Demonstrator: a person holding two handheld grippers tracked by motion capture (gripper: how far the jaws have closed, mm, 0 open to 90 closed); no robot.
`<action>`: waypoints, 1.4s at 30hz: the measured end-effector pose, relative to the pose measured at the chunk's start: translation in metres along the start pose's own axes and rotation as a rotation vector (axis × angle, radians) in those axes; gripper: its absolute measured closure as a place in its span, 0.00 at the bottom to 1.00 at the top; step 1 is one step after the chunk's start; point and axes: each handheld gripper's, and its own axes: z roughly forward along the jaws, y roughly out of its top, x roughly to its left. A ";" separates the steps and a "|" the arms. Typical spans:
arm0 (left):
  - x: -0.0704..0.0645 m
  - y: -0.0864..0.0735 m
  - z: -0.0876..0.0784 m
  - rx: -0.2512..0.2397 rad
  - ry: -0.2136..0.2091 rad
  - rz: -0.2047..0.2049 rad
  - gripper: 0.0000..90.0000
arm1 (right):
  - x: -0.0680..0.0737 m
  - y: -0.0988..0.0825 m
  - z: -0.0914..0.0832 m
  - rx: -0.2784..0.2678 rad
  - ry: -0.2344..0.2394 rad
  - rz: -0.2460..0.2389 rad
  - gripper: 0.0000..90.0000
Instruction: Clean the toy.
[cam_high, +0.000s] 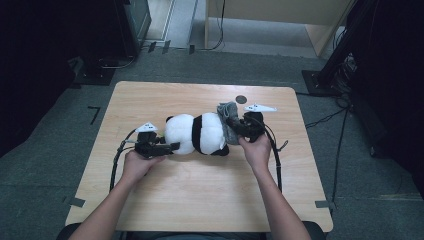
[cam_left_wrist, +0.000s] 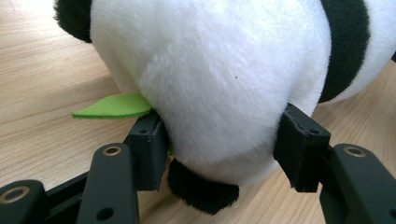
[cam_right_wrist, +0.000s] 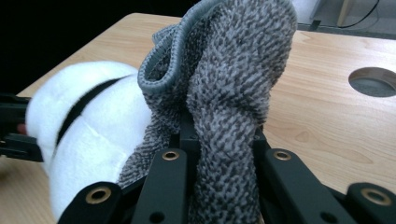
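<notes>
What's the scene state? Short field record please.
surface: wooden table
toy: panda plush, lying on its side
left hand-held gripper: jaws pressed on the panda's white end
right hand-held gripper: shut on grey cloth
cloth: bunched against the panda's other end
extra: green felt leaf under the plush

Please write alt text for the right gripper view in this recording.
The right tool is shut on a grey speckled cloth, which bunches upward from between its black jaws. To the left lies a white-and-black plush panda on the wooden table, which has a round hole at the right.
</notes>
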 end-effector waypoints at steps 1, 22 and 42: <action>0.000 0.000 0.000 -0.001 0.000 -0.001 0.47 | -0.001 -0.002 0.001 -0.004 -0.001 0.003 0.87; 0.004 0.000 0.000 0.002 -0.014 -0.026 0.50 | -0.023 -0.045 0.046 0.249 -0.032 0.079 0.87; -0.008 0.005 -0.016 -0.021 -0.063 0.019 0.67 | 0.004 0.022 -0.037 -0.055 0.050 -0.007 0.87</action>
